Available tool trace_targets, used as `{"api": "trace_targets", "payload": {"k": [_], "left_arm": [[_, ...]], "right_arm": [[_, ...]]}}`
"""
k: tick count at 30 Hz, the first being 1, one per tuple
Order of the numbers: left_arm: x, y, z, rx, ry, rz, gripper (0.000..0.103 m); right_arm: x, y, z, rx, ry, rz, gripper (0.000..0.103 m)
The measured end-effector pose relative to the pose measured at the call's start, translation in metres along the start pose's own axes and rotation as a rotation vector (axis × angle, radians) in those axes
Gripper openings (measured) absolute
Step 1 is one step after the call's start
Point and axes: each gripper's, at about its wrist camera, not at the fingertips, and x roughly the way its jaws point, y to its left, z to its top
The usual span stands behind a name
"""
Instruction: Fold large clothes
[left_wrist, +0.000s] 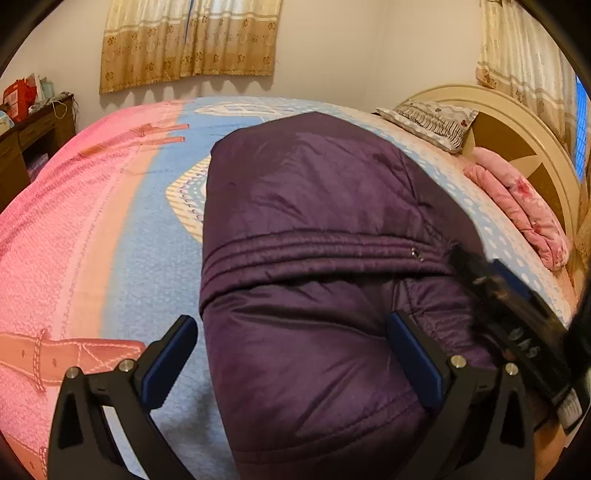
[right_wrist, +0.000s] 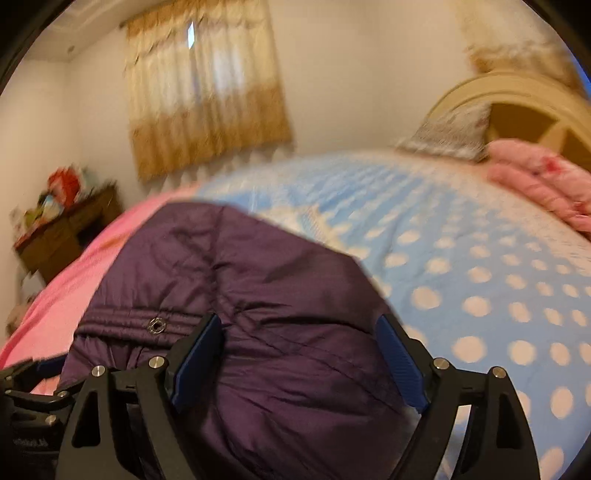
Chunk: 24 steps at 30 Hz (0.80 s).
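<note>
A dark purple padded jacket (left_wrist: 314, 229) lies folded on the bed, a stitched band with a metal snap across its middle. My left gripper (left_wrist: 291, 354) is open, its fingers straddling the jacket's near left edge just above it. My right gripper (right_wrist: 299, 354) is open over the jacket's near right part (right_wrist: 258, 295), holding nothing. The right gripper also shows blurred in the left wrist view (left_wrist: 517, 314), at the jacket's right edge.
The bed has a pink and blue sheet (left_wrist: 92, 229) with pale dots (right_wrist: 480, 295). A pillow (left_wrist: 428, 122) and a folded pink quilt (left_wrist: 517, 206) lie by the cream headboard (left_wrist: 517, 122). A brown desk (left_wrist: 33, 136) stands at the far left.
</note>
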Motion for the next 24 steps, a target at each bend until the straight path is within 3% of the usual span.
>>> {"api": "trace_targets", "payload": {"k": [1,3,5,8,12,14,16,18,21,24], "left_arm": [[0.000,0.002,0.000,0.000,0.002,-0.007,0.103],[0.000,0.007,-0.001,-0.019,0.009,-0.033,0.103],[0.001,0.011,-0.002,-0.038,0.015,-0.060,0.103],[0.005,0.018,-0.002,-0.078,0.041,-0.105,0.103],[0.020,0.037,-0.002,-0.187,0.114,-0.236,0.103],[0.028,0.047,-0.005,-0.248,0.150,-0.320,0.103],[0.037,0.054,-0.008,-0.295,0.181,-0.391,0.103],[0.037,0.054,-0.008,-0.291,0.180,-0.406,0.103],[0.037,0.054,-0.008,-0.290,0.182,-0.427,0.103],[0.036,0.050,-0.007,-0.273,0.179,-0.419,0.103]], "right_arm": [[-0.004,-0.003,0.000,0.018,-0.015,-0.012,0.094],[-0.004,-0.008,0.000,0.041,-0.007,-0.037,0.095],[0.016,-0.013,0.001,0.070,0.123,-0.012,0.097],[0.041,-0.031,0.002,0.181,0.264,0.064,0.101],[0.070,-0.051,-0.006,0.329,0.401,0.218,0.101],[0.080,-0.059,-0.013,0.389,0.447,0.295,0.101],[0.084,-0.056,-0.012,0.370,0.453,0.330,0.101],[0.089,-0.054,-0.013,0.364,0.464,0.366,0.100],[0.101,-0.051,-0.013,0.359,0.493,0.444,0.093],[0.107,-0.048,-0.011,0.345,0.505,0.506,0.076]]}}
